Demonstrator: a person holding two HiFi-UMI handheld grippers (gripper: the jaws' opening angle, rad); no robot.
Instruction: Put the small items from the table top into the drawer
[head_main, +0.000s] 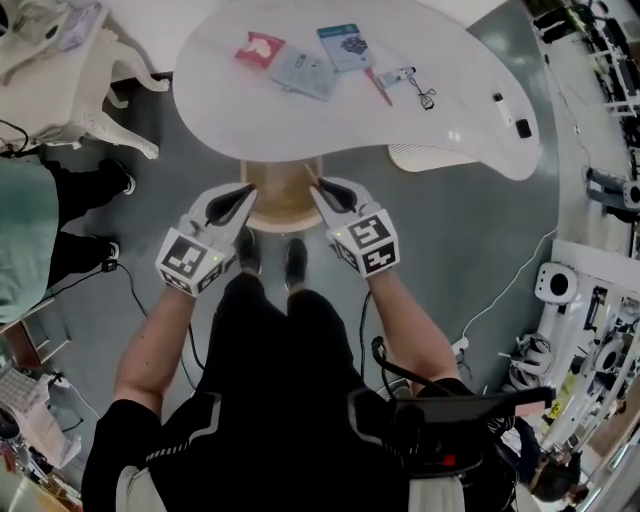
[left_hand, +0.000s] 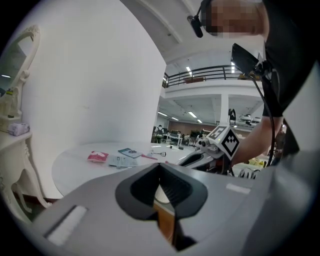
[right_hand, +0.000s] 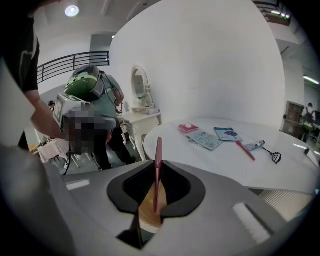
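Right gripper (right_hand: 156, 186) jaws clamped on a slim pink stick (right_hand: 158, 155) held upright, left gripper (left_hand: 161, 175) jaws together and empty, red packet (head_main: 260, 48) lying on white table (head_main: 220, 90)

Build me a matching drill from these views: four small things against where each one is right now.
Things:
1. red packet
2. blue packet
3. curler
4. pink stick

Places:
A. held in the right gripper
B. farthest left on the table
C. beside the tube, right of the pen
D. just right of the grey packet

Pairs: 1-B, 2-D, 3-C, 4-A.
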